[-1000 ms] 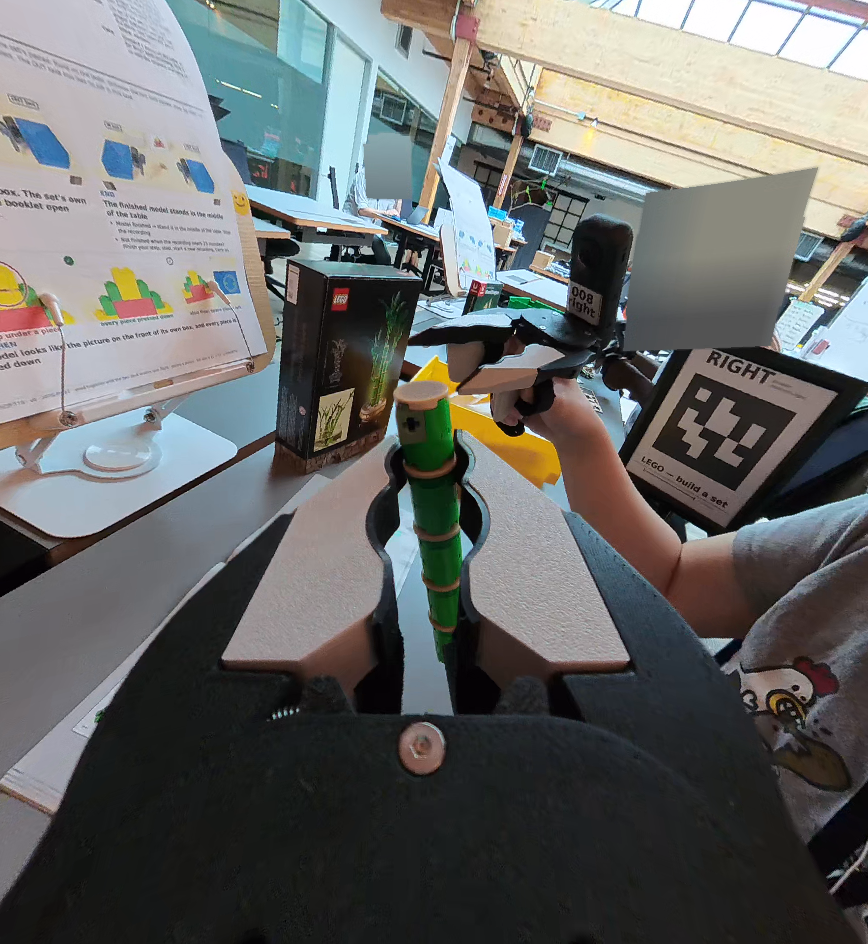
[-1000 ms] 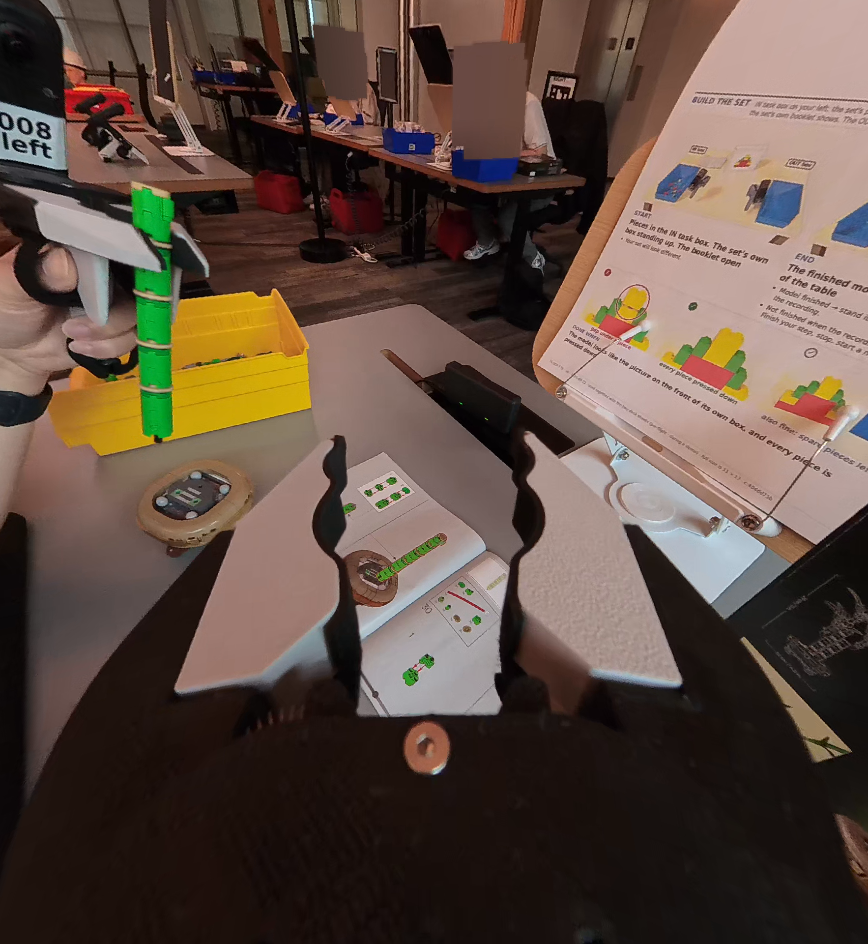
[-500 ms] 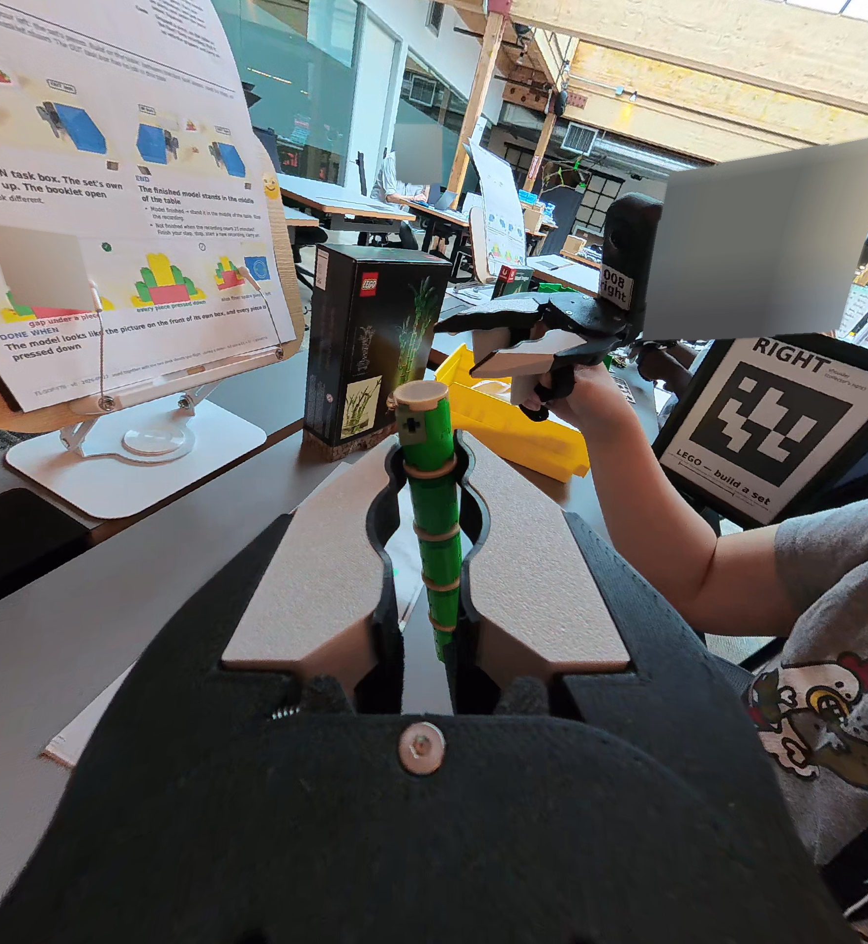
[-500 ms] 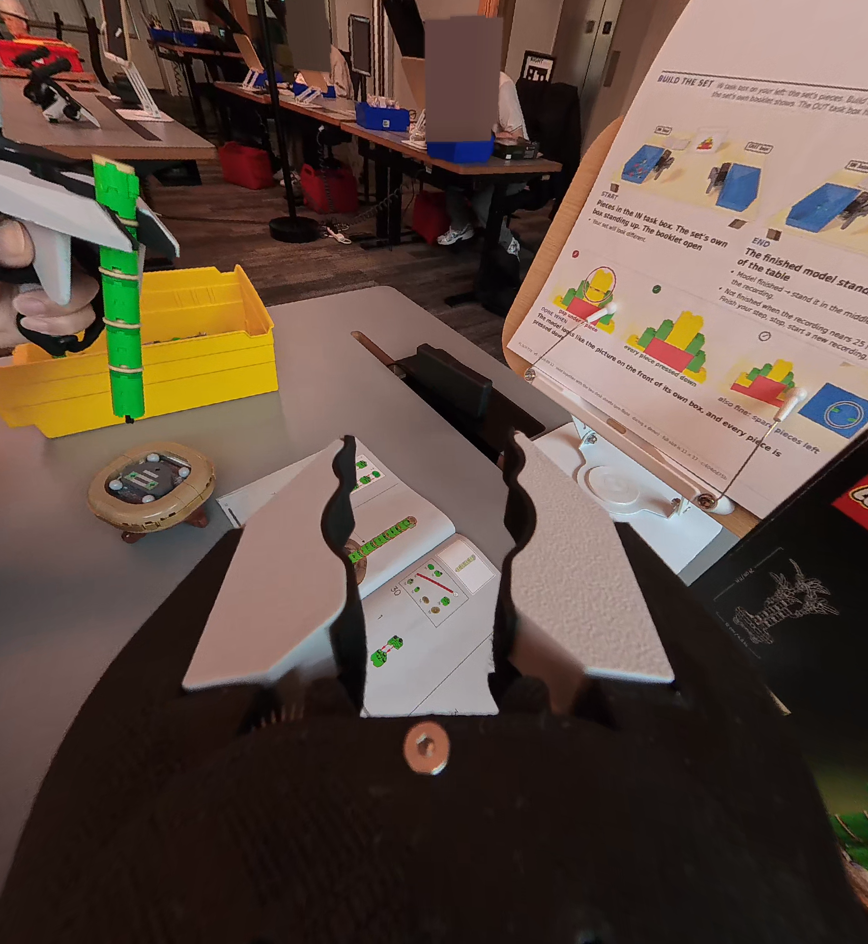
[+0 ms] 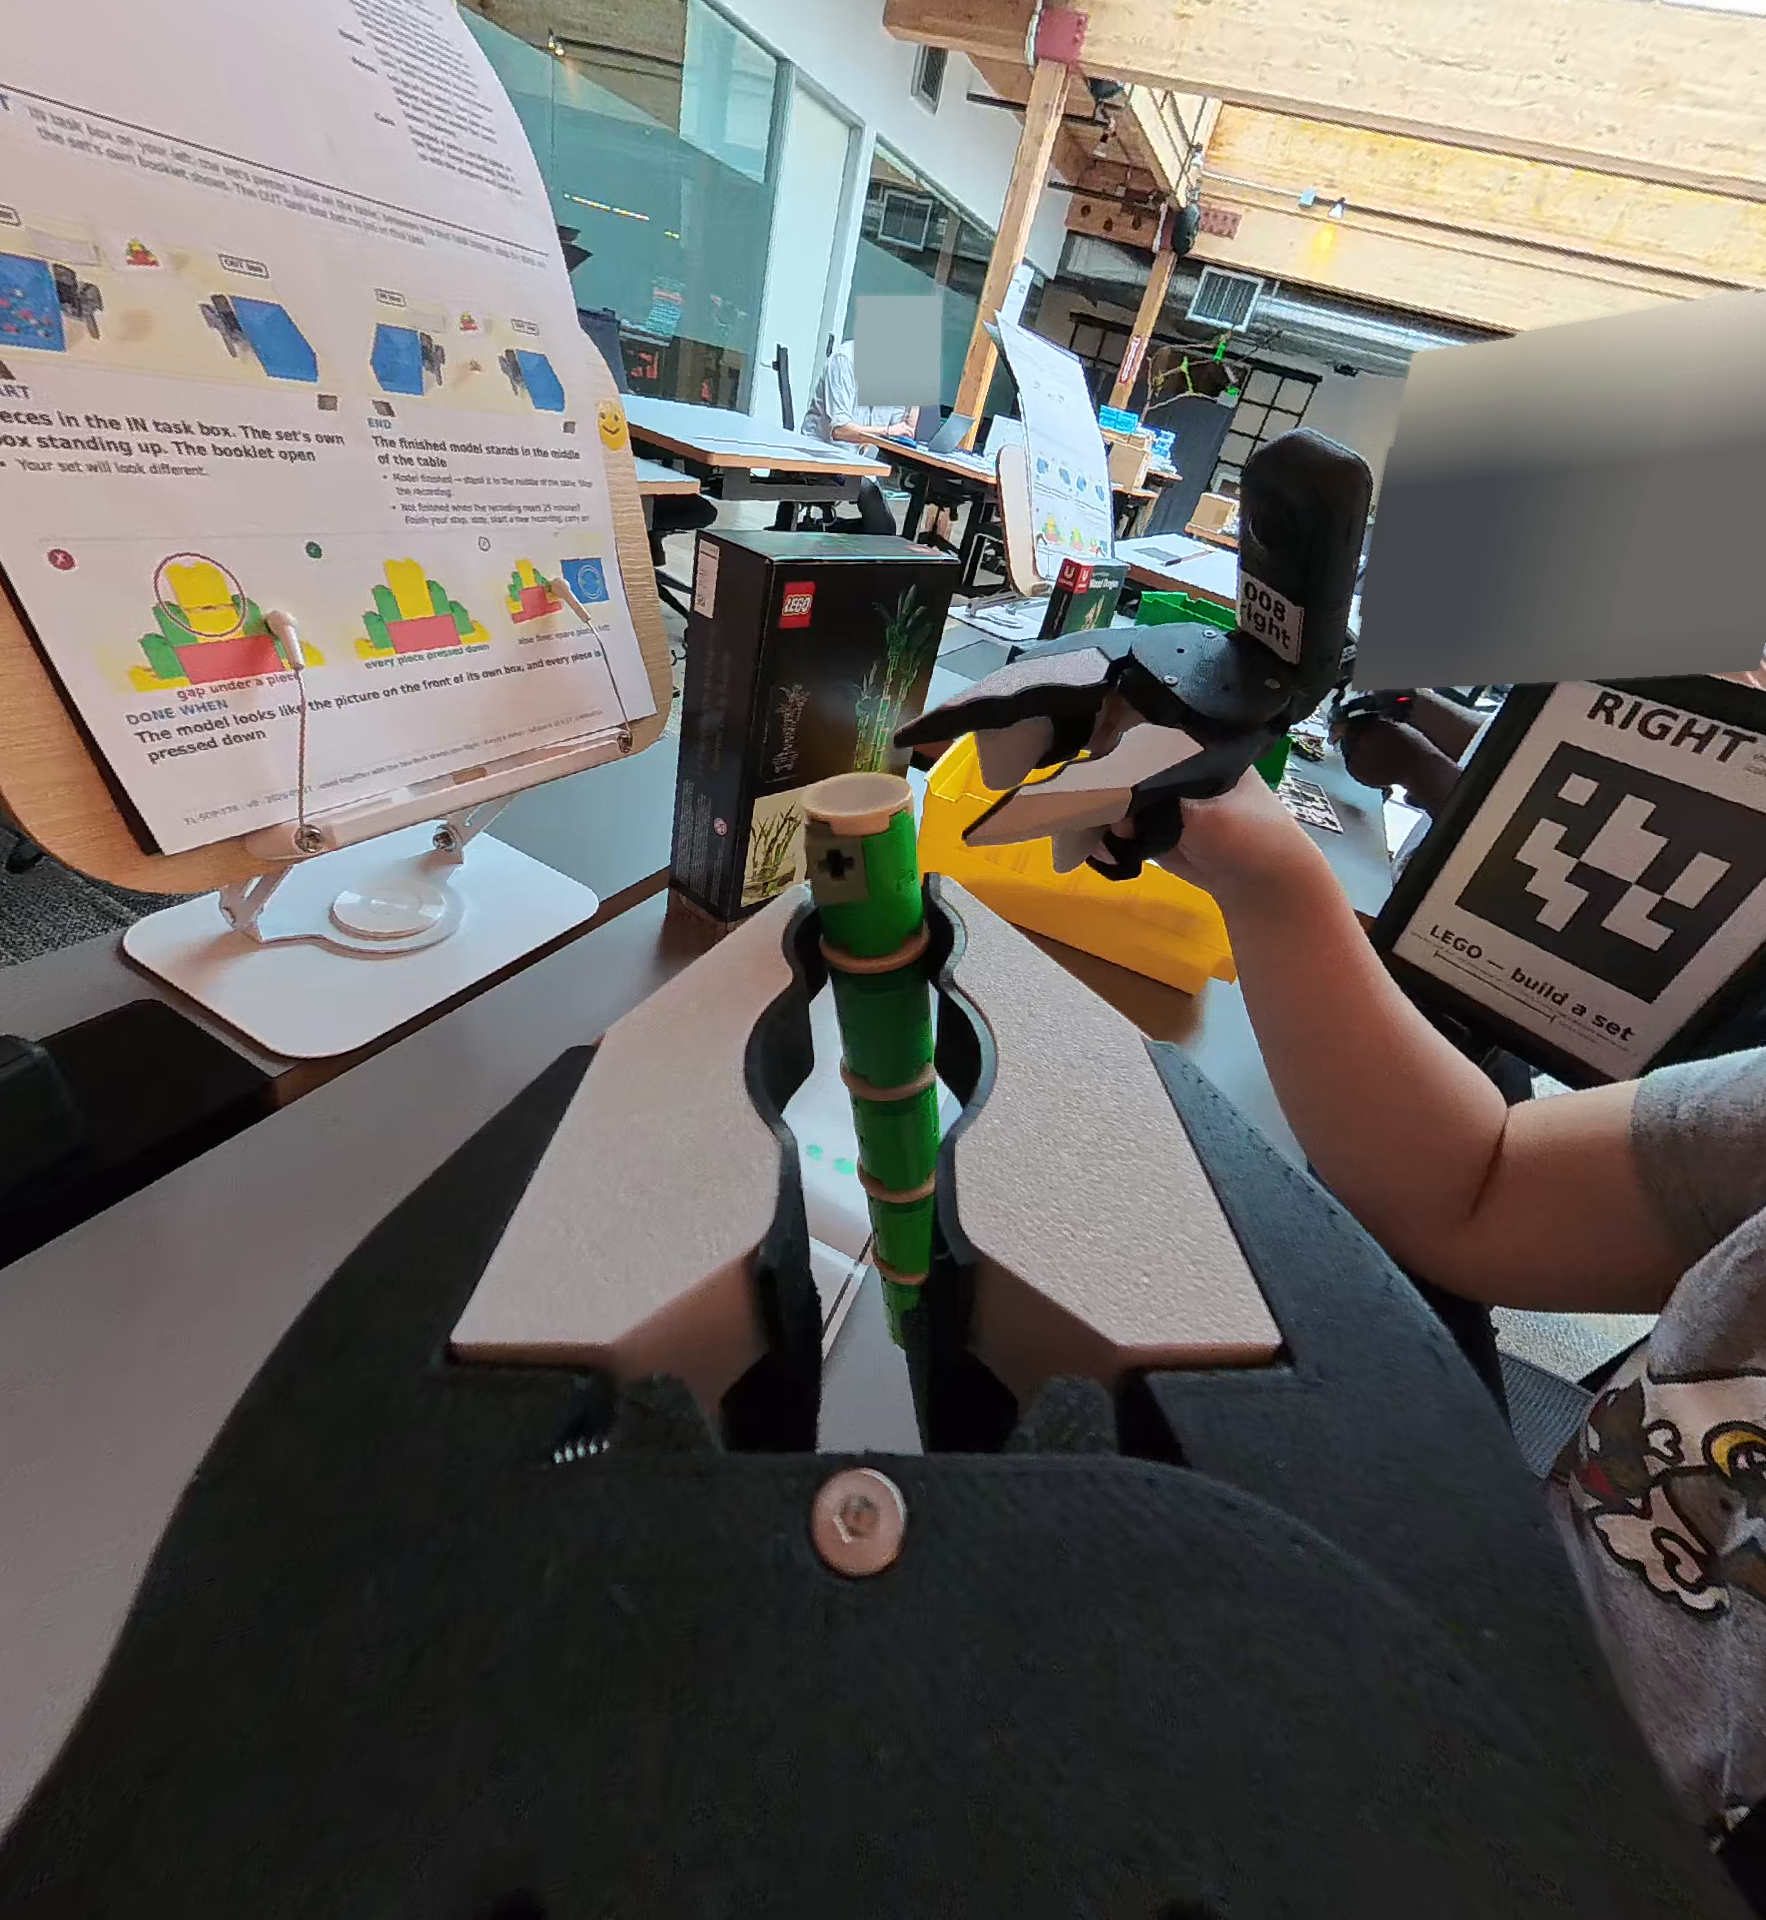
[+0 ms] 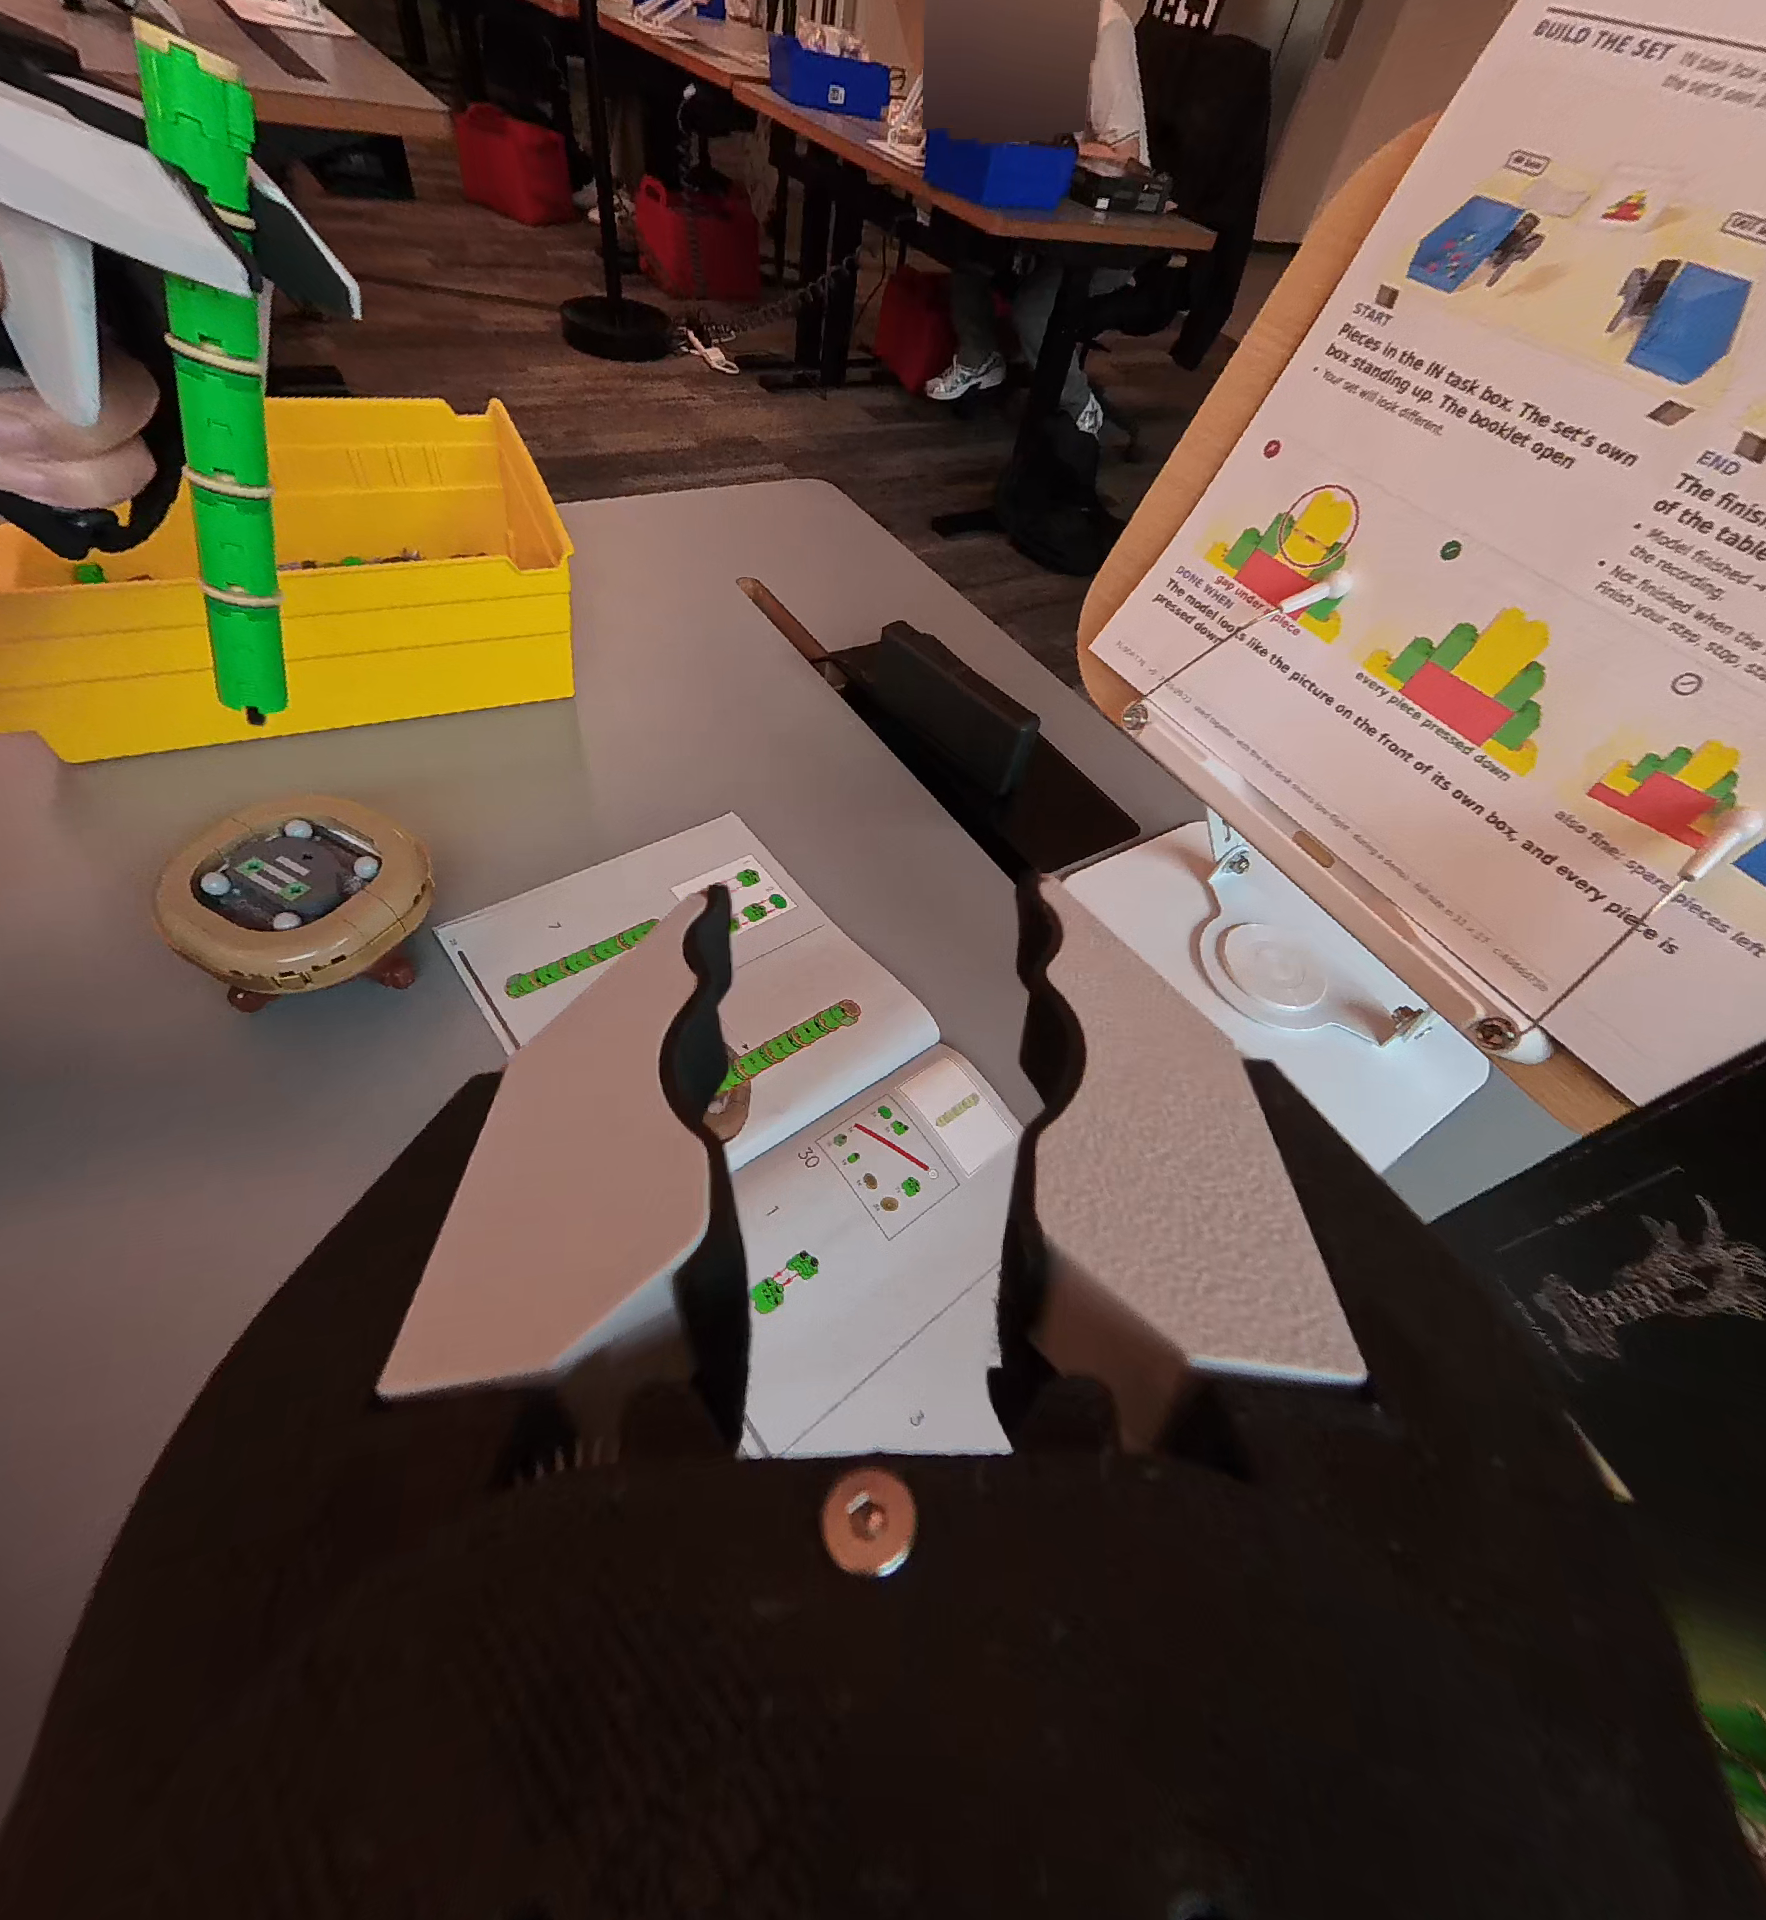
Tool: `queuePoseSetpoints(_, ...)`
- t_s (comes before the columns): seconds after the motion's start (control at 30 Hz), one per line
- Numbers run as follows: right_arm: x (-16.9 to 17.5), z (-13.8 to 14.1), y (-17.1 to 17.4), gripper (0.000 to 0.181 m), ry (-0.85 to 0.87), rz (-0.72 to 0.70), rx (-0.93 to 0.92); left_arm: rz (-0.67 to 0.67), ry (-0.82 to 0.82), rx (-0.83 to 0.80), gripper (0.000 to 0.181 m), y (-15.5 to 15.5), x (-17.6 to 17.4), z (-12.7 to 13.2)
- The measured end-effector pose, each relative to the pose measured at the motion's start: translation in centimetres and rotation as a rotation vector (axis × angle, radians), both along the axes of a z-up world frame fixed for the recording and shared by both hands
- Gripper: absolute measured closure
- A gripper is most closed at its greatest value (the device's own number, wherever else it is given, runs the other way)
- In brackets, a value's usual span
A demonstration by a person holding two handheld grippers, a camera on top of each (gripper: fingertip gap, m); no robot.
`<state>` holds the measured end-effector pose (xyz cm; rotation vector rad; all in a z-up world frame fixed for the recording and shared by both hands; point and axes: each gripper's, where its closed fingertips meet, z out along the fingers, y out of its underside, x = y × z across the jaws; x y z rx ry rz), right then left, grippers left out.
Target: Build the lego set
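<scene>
The left gripper [image 5: 874, 966] is squeezing a green stalk [image 5: 884, 1049] between its two fingers. The stalk is standing straight up in the air, with a tan cap on top and thin tan rings along it. In the right wrist view the stalk [image 6: 219, 416] is showing at 10 o'clock, hanging above the grey table [image 6: 650, 644] and not touching it.

The right gripper [image 6: 874, 997] is holding nothing, and its fingers are standing wide apart. It is hovering over the open booklet [image 6: 858, 1174] lying flat on the table.

A round tan base [image 6: 292, 894] is sitting on the table at 9 o'clock from the booklet, just below the stalk's bottom end. A yellow bin [image 6: 339, 623] is sitting behind the base, at 11 o'clock, with small pieces inside.

A paper sheet on a stand [image 6: 1544, 540] is leaning at 2 o'clock. A black box [image 5: 806, 717] is standing upright beside the stand, at 12 o'clock in the left wrist view.
</scene>
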<state>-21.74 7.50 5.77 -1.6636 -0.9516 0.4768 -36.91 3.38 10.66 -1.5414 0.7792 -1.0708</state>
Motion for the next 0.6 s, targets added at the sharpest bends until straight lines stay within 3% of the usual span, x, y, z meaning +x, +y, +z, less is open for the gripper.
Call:
queuePoseSetpoints(0.43,-2.2,-1.2,-1.0,0.126,-0.032,0.085,-0.051,-0.040,-0.012,-0.027,0.165,-0.1,0.7,-0.3)
queuePoseSetpoints(0.6,-4.2,-1.4,-2.3,0.126,0.023,0.188,-0.112,-0.047,-0.004,-0.038,0.166,0.0,1.1,-0.7)
